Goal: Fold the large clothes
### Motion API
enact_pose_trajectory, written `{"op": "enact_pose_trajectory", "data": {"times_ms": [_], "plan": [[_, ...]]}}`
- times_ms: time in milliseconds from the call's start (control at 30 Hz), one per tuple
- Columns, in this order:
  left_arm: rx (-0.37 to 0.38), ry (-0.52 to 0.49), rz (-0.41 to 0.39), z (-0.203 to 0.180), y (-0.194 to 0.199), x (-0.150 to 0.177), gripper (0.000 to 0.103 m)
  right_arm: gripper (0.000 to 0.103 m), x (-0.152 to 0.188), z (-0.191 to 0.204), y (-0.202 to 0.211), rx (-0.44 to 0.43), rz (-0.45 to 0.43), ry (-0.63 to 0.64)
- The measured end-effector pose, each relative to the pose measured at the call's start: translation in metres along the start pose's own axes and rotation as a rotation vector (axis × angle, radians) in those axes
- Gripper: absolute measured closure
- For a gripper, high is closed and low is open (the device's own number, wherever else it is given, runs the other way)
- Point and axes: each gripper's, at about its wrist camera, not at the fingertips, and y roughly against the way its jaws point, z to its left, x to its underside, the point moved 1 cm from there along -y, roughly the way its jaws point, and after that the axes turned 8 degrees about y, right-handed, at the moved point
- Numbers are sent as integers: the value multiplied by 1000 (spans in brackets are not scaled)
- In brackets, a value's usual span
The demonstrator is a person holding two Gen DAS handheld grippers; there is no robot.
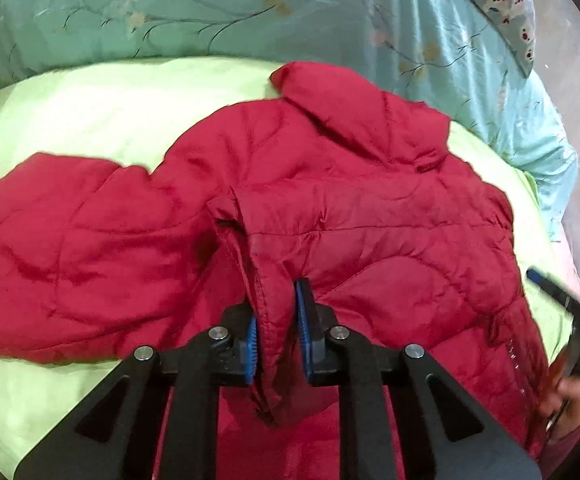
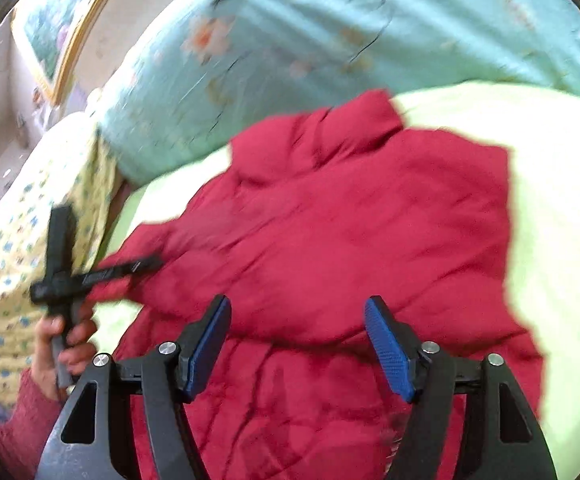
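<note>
Bedsheet (image 1: 90, 108) pale green — red jacket (image 1: 330, 200) on it | floral quilt (image 1: 250, 12) behind

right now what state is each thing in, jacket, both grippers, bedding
red jacket: spread on the bed, one sleeve out flat, partly folded, a ridge of fabric pinched up
left gripper: shut on the jacket's pinched ridge
right gripper: open, nothing between the pads, above the jacket
green sheet: flat under the jacket
floral quilt: bunched along the far side of the bed

Left tool (image 1: 276, 332) clamped on cloth, right tool (image 2: 297, 344) jaws apart, unladen
</note>
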Motion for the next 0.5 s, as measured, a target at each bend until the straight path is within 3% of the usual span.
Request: {"op": "enact_pose_trajectory", "data": {"times_ms": [133,333,400,500], "plan": [[-27,-23,1,1,-5,5,88,28,-13,-23,-10,74,-11,-32],[-101,9,-75,8,19,10,77,29,-8,-40,-46,137,87,-41],[-82,51,-127,15,37,10,77,29,-2,-44,-56,151,113,-43],[27,44,-190,4,60,13,77,29,3,-44,-62,164,112,-36]]}}
